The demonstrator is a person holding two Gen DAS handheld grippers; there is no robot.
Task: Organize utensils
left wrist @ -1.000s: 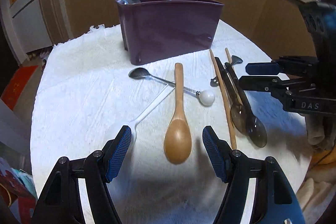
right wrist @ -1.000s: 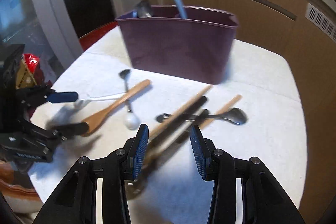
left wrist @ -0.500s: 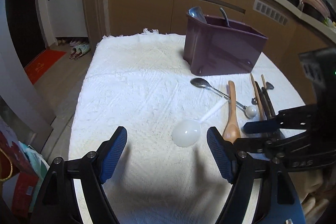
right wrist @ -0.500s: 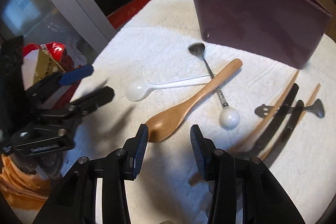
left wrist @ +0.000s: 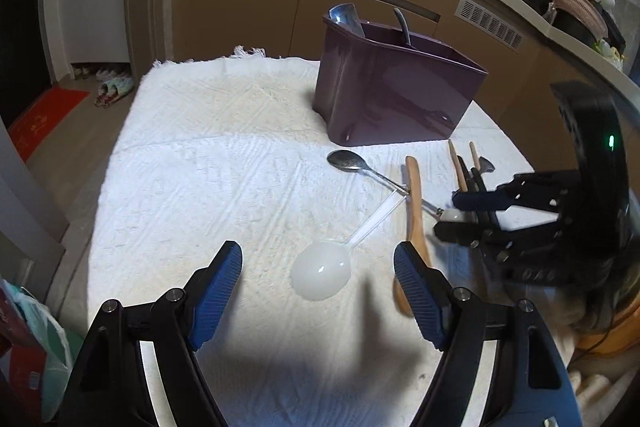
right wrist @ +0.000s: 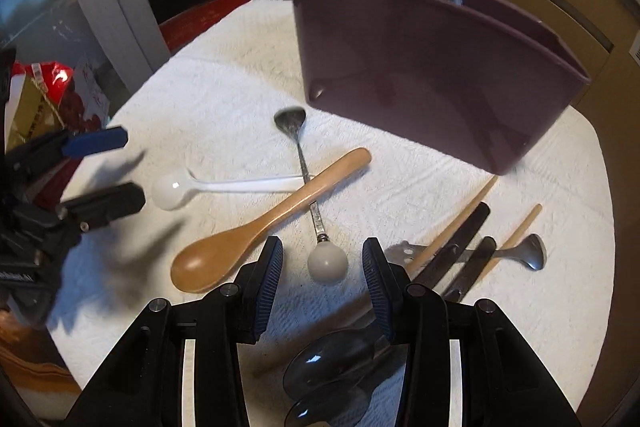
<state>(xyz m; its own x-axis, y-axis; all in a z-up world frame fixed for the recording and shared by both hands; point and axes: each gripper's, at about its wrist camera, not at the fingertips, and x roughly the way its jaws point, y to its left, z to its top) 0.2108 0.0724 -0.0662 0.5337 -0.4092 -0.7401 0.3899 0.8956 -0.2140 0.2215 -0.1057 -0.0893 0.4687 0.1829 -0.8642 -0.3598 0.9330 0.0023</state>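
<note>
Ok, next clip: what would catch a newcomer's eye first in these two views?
Probably the purple caddy standing at the far side of the white towel, with two utensils already poking out of it. Next, the tangle in front of it: a wooden spoon lying across a metal spoon with a white ball end. The left claw hangs open near the white plastic spoon.

no readable text, faint wall characters top right of left view, illegible
</note>
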